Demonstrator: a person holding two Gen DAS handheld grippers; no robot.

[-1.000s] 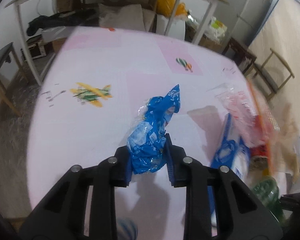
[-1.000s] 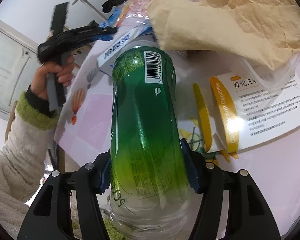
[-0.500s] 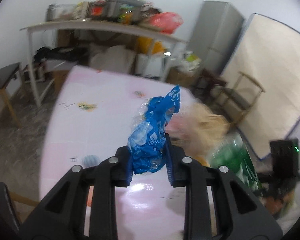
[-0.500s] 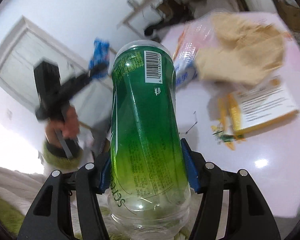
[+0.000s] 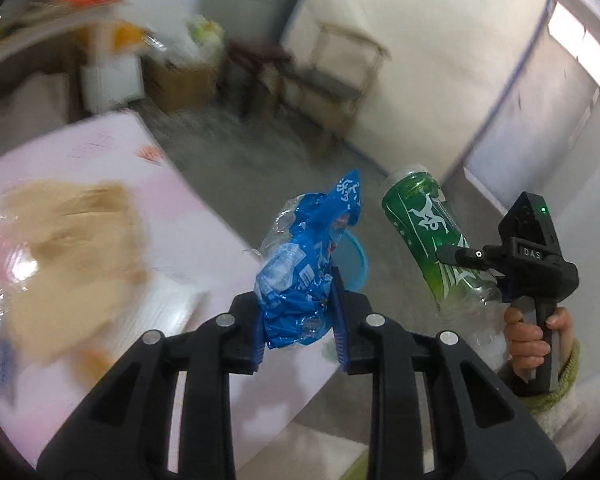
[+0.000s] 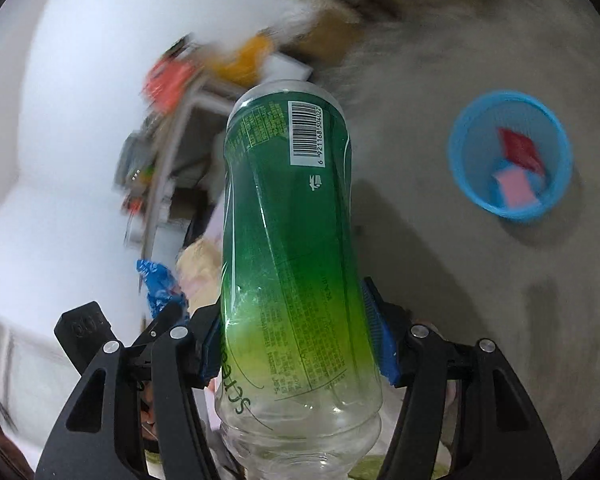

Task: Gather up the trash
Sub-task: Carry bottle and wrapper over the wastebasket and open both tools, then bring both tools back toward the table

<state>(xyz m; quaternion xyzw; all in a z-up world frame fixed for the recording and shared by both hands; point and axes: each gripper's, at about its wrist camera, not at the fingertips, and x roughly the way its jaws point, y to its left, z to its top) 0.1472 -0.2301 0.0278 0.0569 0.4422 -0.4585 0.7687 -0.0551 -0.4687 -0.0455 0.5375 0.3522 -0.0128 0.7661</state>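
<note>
Beyond the table's (image 5: 100, 184) near edge, over bare floor, both grippers now carry their loads; a second ago both views still looked down on the pink tabletop. Left gripper (image 5: 298, 316) is clamped on a crumpled blue wrapper (image 5: 300, 276). Right gripper (image 6: 296, 344) is clamped on a green plastic bottle (image 6: 288, 220), base forward. A blue bin (image 6: 460, 160) has come into the right wrist view, on the floor, already holding a red and a pink scrap. Judgement: pickup is done, and the drop into the bin comes next. Brown paper (image 5: 64, 248) remains on the table. Writing: the bottle shows a barcode and part of a word, "Scree"; the right gripper's body reads "DAS". The wrapper's print is illegible.
</note>
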